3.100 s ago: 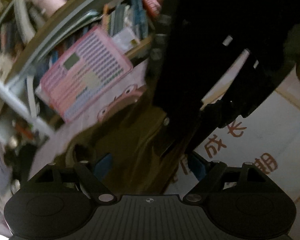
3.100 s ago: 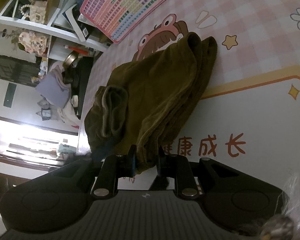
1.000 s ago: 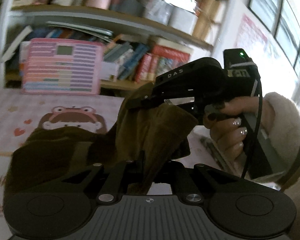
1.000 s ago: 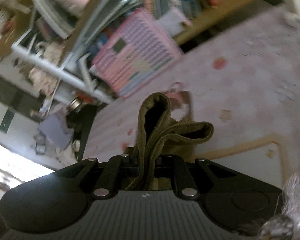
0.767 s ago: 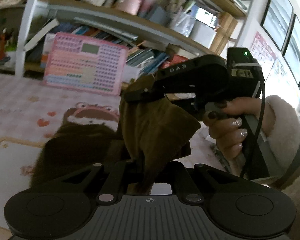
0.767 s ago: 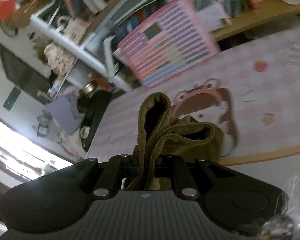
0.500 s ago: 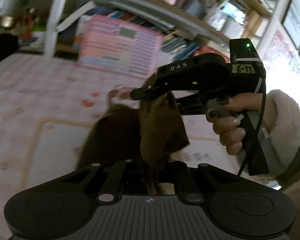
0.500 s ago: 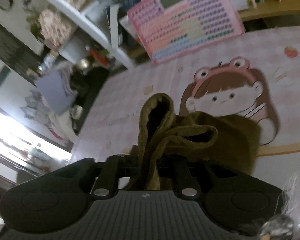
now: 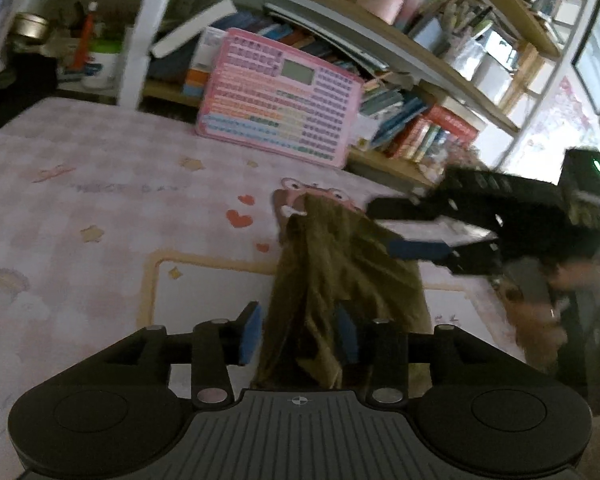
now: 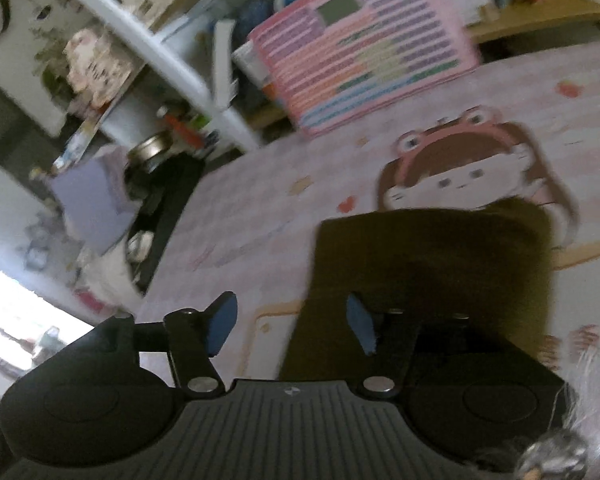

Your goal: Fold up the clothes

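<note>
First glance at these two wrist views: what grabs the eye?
The olive-brown garment, lying dark on the pale pink cartoon mat, runs up between the left gripper's opening blue pads. Behind it, a bright pink keyboard toy leans against the cluttered bookshelf.

Plenty of bare pink mat (image 9: 80, 184) left of the left gripper (image 9: 298, 330), nothing on it. Dead ahead the olive garment (image 9: 340, 264) fills the lane, right gripper (image 9: 428, 232) crowds the right side, pink board (image 9: 276, 114) and shelves (image 9: 380, 52) block beyond.
</note>
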A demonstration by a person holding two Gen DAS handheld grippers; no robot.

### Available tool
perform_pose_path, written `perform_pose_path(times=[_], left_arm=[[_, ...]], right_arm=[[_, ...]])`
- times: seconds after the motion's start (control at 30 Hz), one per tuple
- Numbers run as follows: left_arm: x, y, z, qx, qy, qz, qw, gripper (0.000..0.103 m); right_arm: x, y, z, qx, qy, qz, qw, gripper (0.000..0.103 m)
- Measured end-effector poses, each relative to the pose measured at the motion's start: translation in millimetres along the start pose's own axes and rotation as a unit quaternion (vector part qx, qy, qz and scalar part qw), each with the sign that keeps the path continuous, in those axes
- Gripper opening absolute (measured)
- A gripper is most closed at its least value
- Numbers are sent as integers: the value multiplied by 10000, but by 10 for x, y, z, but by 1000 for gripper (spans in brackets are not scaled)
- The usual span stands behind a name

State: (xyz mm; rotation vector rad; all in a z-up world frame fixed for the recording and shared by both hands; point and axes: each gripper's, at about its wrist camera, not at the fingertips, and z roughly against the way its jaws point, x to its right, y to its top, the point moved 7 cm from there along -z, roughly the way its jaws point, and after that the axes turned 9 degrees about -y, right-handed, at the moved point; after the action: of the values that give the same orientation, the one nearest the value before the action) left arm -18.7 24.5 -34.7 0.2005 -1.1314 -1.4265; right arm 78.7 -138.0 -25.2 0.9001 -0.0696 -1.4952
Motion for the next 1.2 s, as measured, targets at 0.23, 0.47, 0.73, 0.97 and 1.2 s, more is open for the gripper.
perform_pose_path(times=[0.23,0.47,0.73,0.97,1.2], left_arm=[[77,133,-284,-130,-514,-105,9985,49],[-17,197,-582,-240,-679,321,9969,47],[-57,193,-807,-391,-595,83,9974,8],[1,245,-861,-409,-434,-430,9973,9],[-189,189,-940,-633,-246,-380,9970,22]], right_arm=[[502,-203,367,669,-1240,58,9900,70],[815,-474,392,564,-1696,-209,9837,70],[840,-606,238,248,-1562,-351,9868,68],[871,-647,95,64,-1493,-530,9874,66],[889,-661,41,-45,-1396,-610,9883,66]])
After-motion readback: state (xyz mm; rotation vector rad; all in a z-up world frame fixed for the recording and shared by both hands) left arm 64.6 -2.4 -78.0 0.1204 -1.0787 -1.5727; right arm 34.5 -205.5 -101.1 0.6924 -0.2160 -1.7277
